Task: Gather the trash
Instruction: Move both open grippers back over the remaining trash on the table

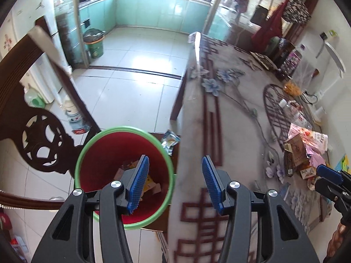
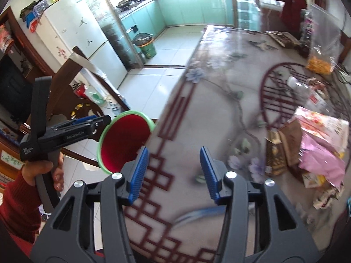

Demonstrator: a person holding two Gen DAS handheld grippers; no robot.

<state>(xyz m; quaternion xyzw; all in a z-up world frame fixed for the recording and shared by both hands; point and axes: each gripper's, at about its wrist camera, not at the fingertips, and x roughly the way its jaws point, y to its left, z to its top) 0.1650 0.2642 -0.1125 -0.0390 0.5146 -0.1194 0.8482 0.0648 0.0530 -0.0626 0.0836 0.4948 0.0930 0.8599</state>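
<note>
A red bin with a green rim [image 1: 103, 151] [image 2: 126, 140] stands below the table's left edge, with several scraps of paper and card [image 1: 151, 185] inside. My left gripper [image 1: 174, 160] hangs open and empty, one finger over the bin, the other over the table edge. My right gripper [image 2: 173, 149] is open and empty above the patterned tablecloth [image 2: 208, 109]. A pile of trash [image 1: 305, 151] [image 2: 316, 153], made up of pink paper, wrappers and small cartons, lies at the table's right side. In the left wrist view, the right gripper's blue tip [image 1: 329, 173] sits beside that pile.
A foil packet [image 1: 170, 141] lies on a dark surface by the bin. A plastic bottle [image 2: 302, 86] and a clear bag of orange snacks [image 2: 320, 63] sit behind the pile. A carved wooden chair [image 1: 39, 140] is left of the bin. A hand in a red sleeve [image 2: 43, 171] holds the left gripper [image 2: 87, 122].
</note>
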